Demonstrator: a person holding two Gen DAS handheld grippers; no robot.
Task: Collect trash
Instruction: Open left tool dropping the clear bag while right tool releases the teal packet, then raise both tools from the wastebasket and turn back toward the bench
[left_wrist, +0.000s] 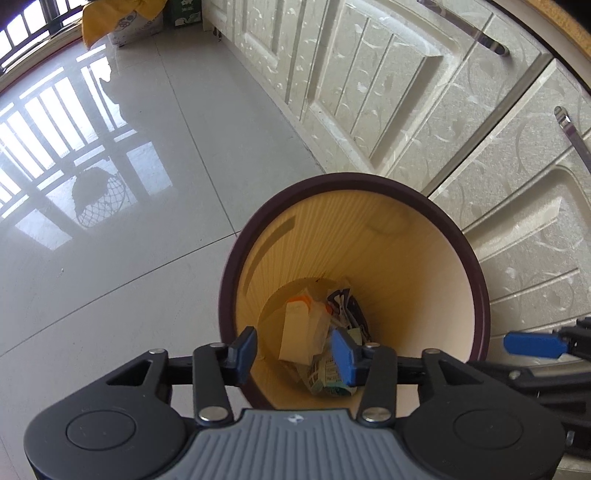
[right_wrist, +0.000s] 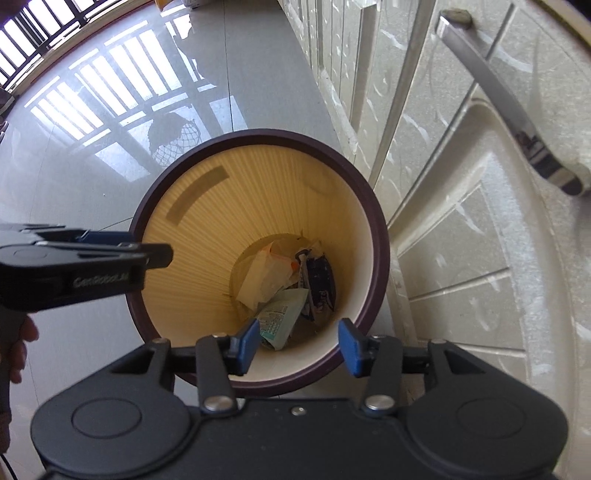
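Observation:
A round waste bin (left_wrist: 476, 266) (right_wrist: 380, 236) with a dark brown rim and a pale yellow ribbed inside stands on the floor against the cabinets. At its bottom lies trash (left_wrist: 325, 336) (right_wrist: 288, 288): a cream paper packet, a dark wrapper and a green printed wrapper. My left gripper (left_wrist: 295, 356) hangs over the near left rim, jaws open, nothing between its blue pads. My right gripper (right_wrist: 299, 345) hangs over the bin's near rim, open and empty too. The left gripper's side (right_wrist: 85, 262) shows at the left of the right wrist view.
Cream embossed cabinet doors (left_wrist: 424, 96) (right_wrist: 480, 221) with metal bar handles (right_wrist: 509, 107) stand just right of the bin. Glossy grey floor tiles (left_wrist: 129, 229) spread to the left. A yellow bag and boxes (left_wrist: 122, 18) sit by the far wall. A person's hand (right_wrist: 14, 350) shows at the left edge.

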